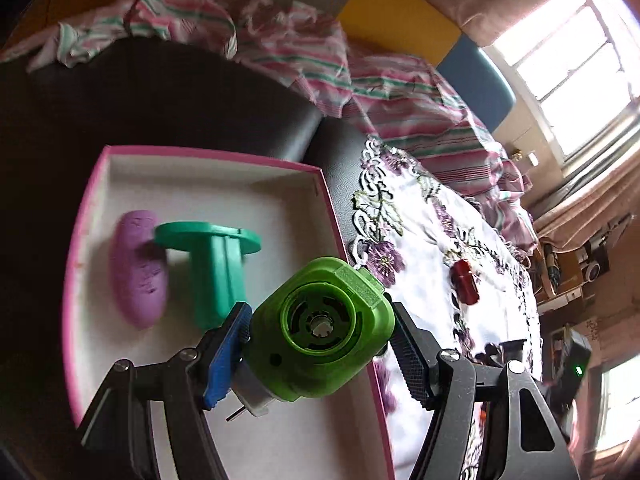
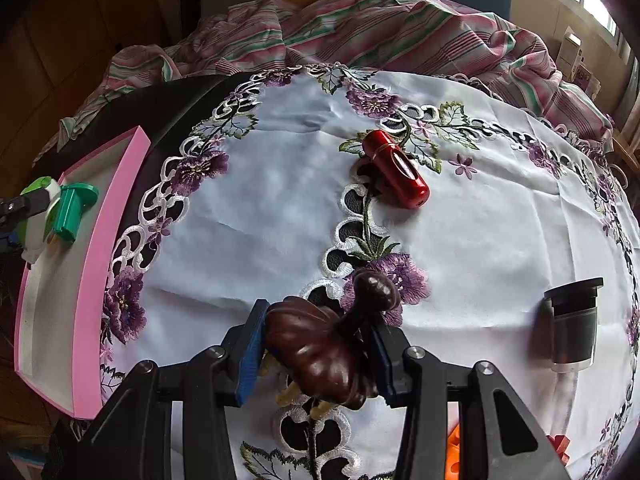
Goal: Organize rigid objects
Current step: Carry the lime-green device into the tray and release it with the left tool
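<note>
My left gripper (image 1: 320, 340) is shut on a lime green plastic device (image 1: 320, 328) and holds it over the pink-rimmed white box (image 1: 208, 152). In the box lie a purple oval piece (image 1: 138, 272) and a teal spool (image 1: 218, 264). My right gripper (image 2: 316, 348) is shut on a dark brown carved wooden piece (image 2: 320, 340) above the embroidered white cloth (image 2: 260, 208). A red metallic capsule (image 2: 396, 168) lies on the cloth ahead; it also shows in the left wrist view (image 1: 466, 282). A black and silver cylinder (image 2: 572, 328) stands to the right.
The pink box (image 2: 88, 280) sits left of the cloth on a dark leather surface (image 1: 160, 96). A striped pink and green fabric (image 2: 380, 20) is bunched behind. Orange and red pieces (image 2: 454, 452) lie at the near edge. Windows (image 1: 568, 60) are at the right.
</note>
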Motion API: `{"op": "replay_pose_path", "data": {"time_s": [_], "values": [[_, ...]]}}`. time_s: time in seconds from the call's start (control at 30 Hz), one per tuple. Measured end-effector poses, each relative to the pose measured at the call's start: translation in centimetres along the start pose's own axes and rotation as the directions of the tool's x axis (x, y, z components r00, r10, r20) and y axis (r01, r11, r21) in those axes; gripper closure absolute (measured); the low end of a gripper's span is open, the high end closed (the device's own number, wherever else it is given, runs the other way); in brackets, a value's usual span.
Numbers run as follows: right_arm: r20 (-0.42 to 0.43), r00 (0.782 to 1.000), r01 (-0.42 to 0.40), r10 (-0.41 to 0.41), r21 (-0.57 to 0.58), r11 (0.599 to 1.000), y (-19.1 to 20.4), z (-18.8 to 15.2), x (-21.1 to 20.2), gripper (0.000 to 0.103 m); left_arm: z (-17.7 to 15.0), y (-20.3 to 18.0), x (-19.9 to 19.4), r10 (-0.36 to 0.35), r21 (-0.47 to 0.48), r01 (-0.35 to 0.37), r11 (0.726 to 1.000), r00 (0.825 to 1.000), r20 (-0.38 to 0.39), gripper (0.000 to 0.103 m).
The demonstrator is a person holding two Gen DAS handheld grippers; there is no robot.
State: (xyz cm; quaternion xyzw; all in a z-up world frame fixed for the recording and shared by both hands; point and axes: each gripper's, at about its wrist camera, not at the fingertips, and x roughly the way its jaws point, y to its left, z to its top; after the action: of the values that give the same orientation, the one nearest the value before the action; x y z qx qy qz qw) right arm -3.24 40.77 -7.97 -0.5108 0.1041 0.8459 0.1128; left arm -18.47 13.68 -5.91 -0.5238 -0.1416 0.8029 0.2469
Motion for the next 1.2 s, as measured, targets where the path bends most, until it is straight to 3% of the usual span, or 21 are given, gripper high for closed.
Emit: {"op": "replay_pose_path", "data": {"time_s": [0.17,0.23,0.37,0.5,0.73,1.0,1.2], "values": [[-0.001,1.000,-0.004,0.004,0.002,1.000,-0.1,0.1,0.1,0.057,1.4,-0.9,1.9,0.046,0.040,-0.047,0.998,0.999,0.020,0.037],[-0.003,1.000,-0.008,0.008,0.006,1.000,-0.1,0.1,0.1,0.057,1.8,-0.8,2.4,0.048,0.035,-0.048,0.998,0.999,-0.005,0.036],[-0.003,1.000,-0.008,0.008,0.005,1.000,-0.1,0.1,0.1,0.057,2.1,-0.1,1.9,0.045,0.001,-0.045,0.999,0.999,0.013,0.036],[-0.002,1.000,-0.003,0.003,-0.005,1.000,0.0,0.0,0.2,0.057,1.6,0.0,0.7,0.078,0.034,-0.079,0.996,0.996,0.038,0.036],[-0.001,1.000,-0.005,0.005,-0.001,1.000,-0.1,0.1,0.2,0.057,-2.1,-1.4,-2.3,0.210,0.165,-0.229,0.959,0.970,0.124,0.034],[0.005,1.000,0.015,-0.015,-0.023,1.000,0.4,0.0,0.2,0.057,-7.9,-1.6,-4.8,0.275,0.215,-0.307,0.927,0.947,0.163,0.033],[0.017,0.999,0.035,-0.034,-0.049,0.998,1.0,-0.2,0.2,0.057,-9.6,-2.2,-7.0,0.302,0.235,-0.347,0.908,0.930,0.209,0.033]]}}
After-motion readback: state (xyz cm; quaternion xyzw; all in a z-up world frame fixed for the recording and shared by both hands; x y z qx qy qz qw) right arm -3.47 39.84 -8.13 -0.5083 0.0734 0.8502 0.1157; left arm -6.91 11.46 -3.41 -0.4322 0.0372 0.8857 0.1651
